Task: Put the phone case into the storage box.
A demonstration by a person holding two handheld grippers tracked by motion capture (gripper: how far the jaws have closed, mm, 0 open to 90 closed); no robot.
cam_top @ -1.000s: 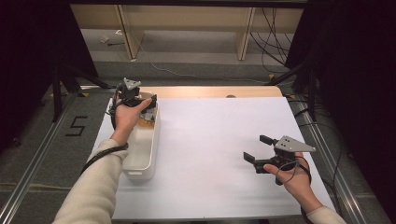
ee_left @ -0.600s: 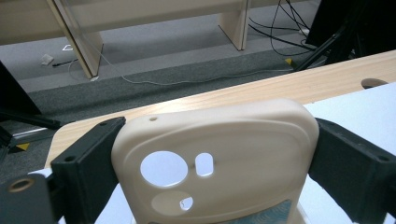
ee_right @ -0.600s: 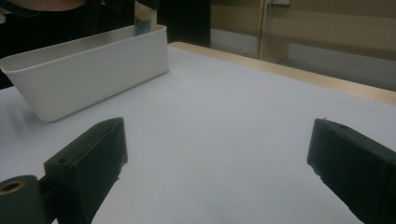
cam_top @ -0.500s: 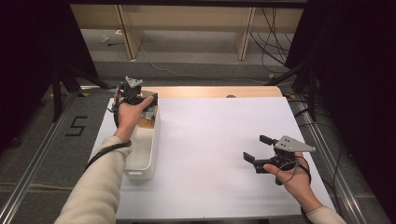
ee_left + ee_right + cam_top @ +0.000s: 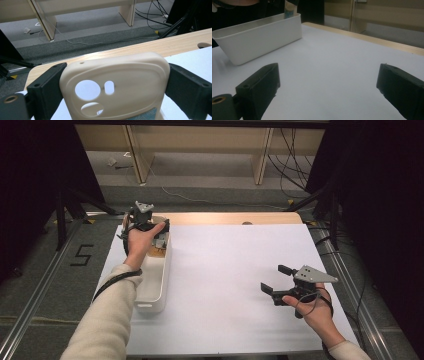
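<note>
Left gripper (image 5: 150,227) sits over the far end of the white bin (image 5: 152,287), which lies along the left edge of the table (image 5: 225,270). Its jaws are clamped on a cream phone case (image 5: 115,85), one jaw against each long side; the case stands upright between them, camera cut-outs facing the left gripper view, with a patch of teal showing at its lower edge. Right gripper (image 5: 277,280) is held near the right edge of the table, toward the near corner, well apart from the bin; jaws spread wide with nothing between them, bare white surface beneath.
</note>
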